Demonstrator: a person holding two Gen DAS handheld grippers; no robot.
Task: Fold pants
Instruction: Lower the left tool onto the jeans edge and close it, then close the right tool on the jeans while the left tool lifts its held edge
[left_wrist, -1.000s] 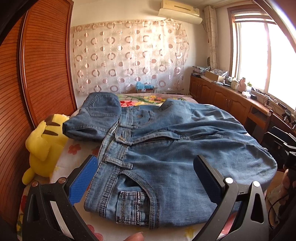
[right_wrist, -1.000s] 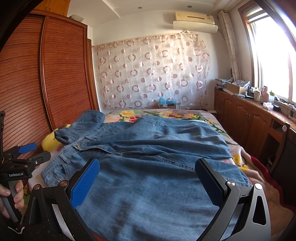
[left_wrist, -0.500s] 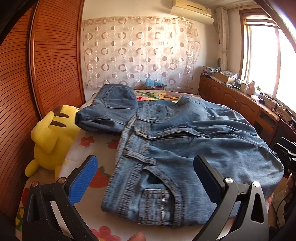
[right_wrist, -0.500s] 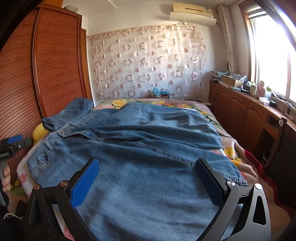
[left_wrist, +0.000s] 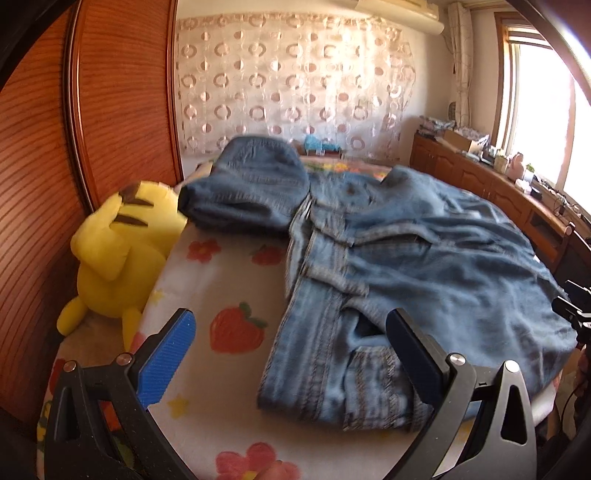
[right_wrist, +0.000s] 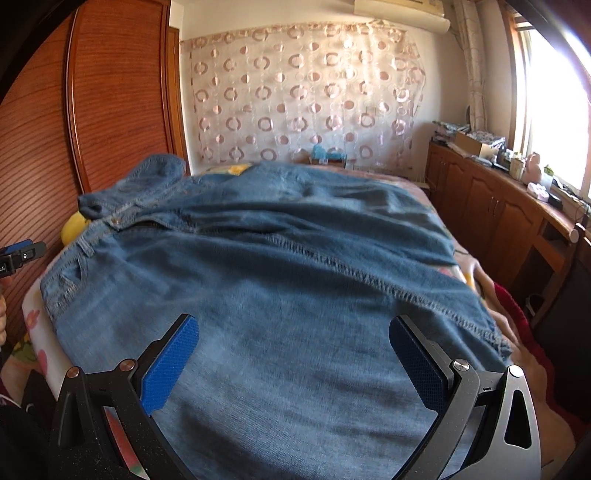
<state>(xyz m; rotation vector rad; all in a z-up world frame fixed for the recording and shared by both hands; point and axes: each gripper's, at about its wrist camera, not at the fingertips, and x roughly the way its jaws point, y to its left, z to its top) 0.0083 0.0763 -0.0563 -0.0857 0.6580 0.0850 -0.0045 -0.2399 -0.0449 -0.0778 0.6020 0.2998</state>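
Blue denim pants (left_wrist: 424, 269) lie spread across the bed, waistband towards the left, one part bunched up at the far left (left_wrist: 251, 184). In the right wrist view the pants (right_wrist: 295, 295) fill the middle of the frame. My left gripper (left_wrist: 291, 350) is open and empty, above the bed at the waistband's near corner. My right gripper (right_wrist: 293, 362) is open and empty, just above the pants' leg fabric. The left gripper's tip also shows at the left edge of the right wrist view (right_wrist: 18, 254).
A yellow plush toy (left_wrist: 122, 251) sits at the bed's left edge against the wooden wardrobe (left_wrist: 74, 147). The fruit-print sheet (left_wrist: 221, 295) shows left of the pants. Wooden cabinets (right_wrist: 498, 214) line the right wall under the window.
My left gripper has shifted left, so more bare sheet and the plush toy show. My right gripper has moved left and closer over the pants. Both stayed open.
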